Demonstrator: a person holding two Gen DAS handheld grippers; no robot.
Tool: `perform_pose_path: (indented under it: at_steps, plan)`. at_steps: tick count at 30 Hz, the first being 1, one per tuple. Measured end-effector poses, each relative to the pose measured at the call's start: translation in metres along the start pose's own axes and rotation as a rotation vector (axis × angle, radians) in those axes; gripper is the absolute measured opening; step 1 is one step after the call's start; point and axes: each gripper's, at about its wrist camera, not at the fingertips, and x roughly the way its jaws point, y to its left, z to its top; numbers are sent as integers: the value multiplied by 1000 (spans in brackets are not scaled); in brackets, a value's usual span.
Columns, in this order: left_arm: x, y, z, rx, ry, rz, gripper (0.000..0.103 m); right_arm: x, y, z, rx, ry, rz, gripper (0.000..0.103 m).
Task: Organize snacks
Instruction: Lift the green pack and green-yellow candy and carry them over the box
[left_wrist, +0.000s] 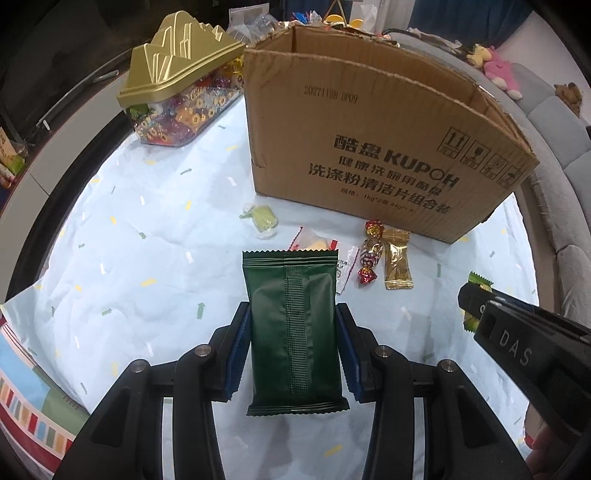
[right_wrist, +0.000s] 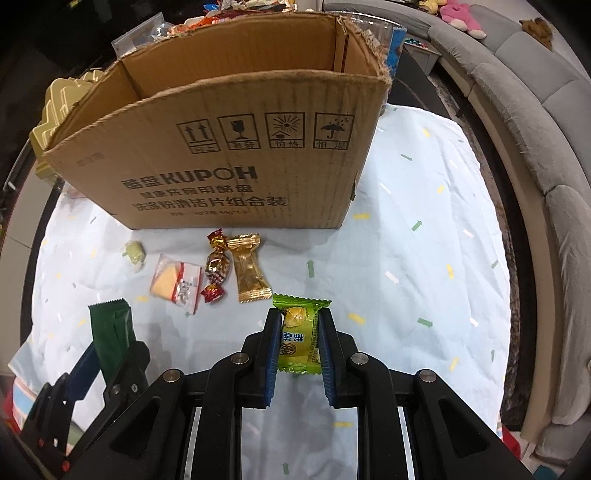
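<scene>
Crumpled cloth (left_wrist: 147, 258); hand-held grippers clamp glossy green packet (left_wrist: 293, 328), crinkly lime sachet (right_wrist: 298, 338).

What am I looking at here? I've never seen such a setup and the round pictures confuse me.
A person holds a two-finger tool in each hand, with a fisheye camera on each looking along its fingers. The left view shows the left hand-held gripper shut on a green packet. The right view shows the right hand-held gripper shut on a lime sweet. Ahead, on a pale cloth, stands an open cardboard box. Before it lie loose snacks, among them a gold packet.
</scene>
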Motion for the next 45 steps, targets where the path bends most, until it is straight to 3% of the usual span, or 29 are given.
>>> perform_pose_path:
  at_steps: [25,45]
  plan:
    - [-57,12,2,108,-61,-95,44,-51,17,-31,-24,-88,16,21]
    - [-93,16,29,192,-180,-112,44,-89,31,-23,-58,-212,45,21]
